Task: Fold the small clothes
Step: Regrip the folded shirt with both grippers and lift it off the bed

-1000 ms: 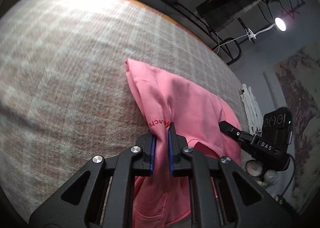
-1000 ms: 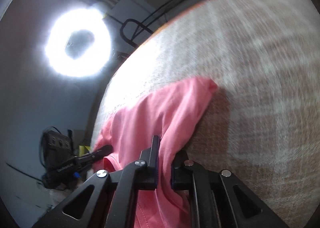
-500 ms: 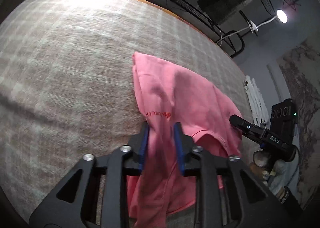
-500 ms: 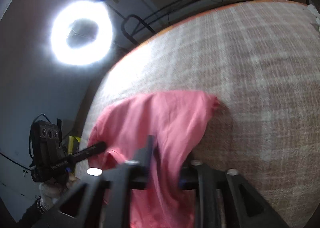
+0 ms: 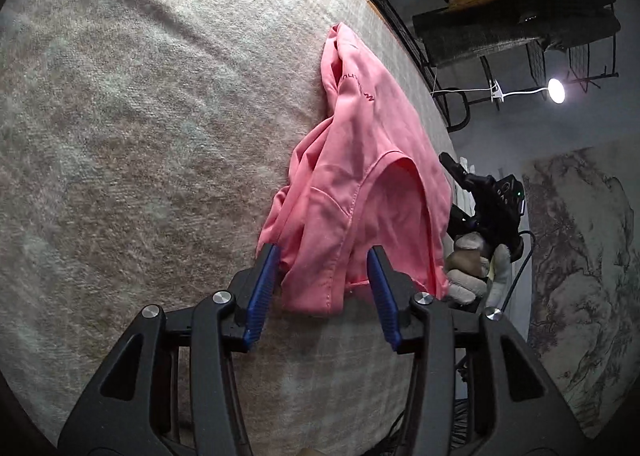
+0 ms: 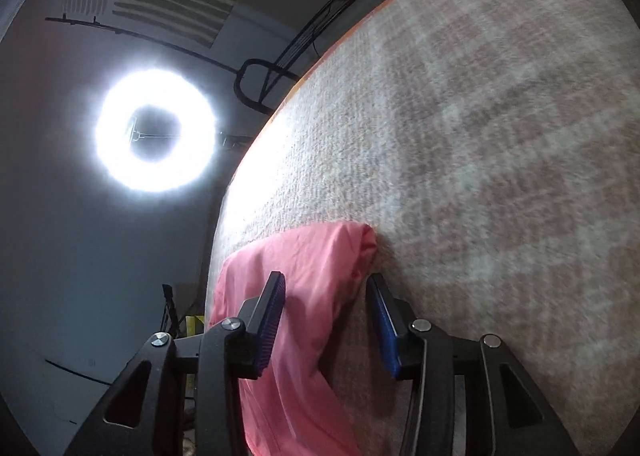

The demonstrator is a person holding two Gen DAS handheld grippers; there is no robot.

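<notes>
A pink garment [image 5: 360,184] lies crumpled on the beige checked cloth surface [image 5: 140,136], with dark lettering near its far end. My left gripper [image 5: 323,256] has its jaws opening around the garment's near hem; the blue pads stand clear of the cloth. In the right wrist view the same pink garment [image 6: 308,276] drapes over the surface edge. My right gripper [image 6: 326,282] is open with a fold of it lying loose between the jaws. A gloved hand [image 5: 466,268] holding the right gripper's body shows past the garment.
The checked surface [image 6: 480,136] stretches far beyond the garment, ending in an orange-trimmed edge. A bright ring light [image 6: 154,136] stands off the left side. A clamp lamp [image 5: 556,90] and a dark rack [image 5: 520,28] stand behind.
Both grippers were shut on the pink garment and have let it go, jaws now apart. The cloth has dropped onto the surface, and both grippers have drawn back and sunk a little.
</notes>
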